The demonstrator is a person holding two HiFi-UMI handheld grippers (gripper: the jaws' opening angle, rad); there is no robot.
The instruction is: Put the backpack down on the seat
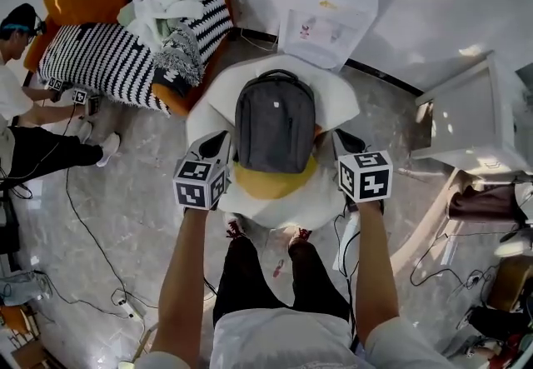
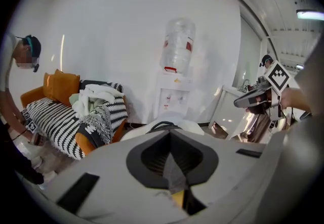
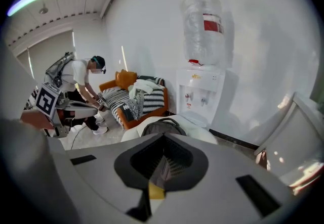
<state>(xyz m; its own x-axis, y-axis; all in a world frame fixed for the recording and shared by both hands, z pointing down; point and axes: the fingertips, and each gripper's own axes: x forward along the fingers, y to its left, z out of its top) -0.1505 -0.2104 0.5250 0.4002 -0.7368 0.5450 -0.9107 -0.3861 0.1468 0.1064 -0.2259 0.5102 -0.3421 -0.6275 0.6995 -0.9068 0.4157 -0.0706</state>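
A grey backpack (image 1: 275,122) stands upright on the white chair (image 1: 333,97), its lower end on a yellow cushion (image 1: 271,182). My left gripper (image 1: 218,141) hovers just left of the backpack's lower part, and my right gripper (image 1: 346,141) just right of it; neither touches it. Both are shut with nothing held. In the left gripper view the closed jaws (image 2: 172,167) hide most of the backpack (image 2: 164,127), leaving its top handle in sight, and the right gripper (image 2: 258,97) shows at the right. In the right gripper view the backpack (image 3: 162,127) sits beyond the shut jaws (image 3: 159,167).
An orange sofa (image 1: 125,51) heaped with striped blankets and clothes stands back left. A water dispenser (image 1: 329,9) is behind the chair, with a white cabinet (image 1: 470,122) to the right. A person (image 1: 25,109) crouches at the left. Cables (image 1: 92,234) run over the floor.
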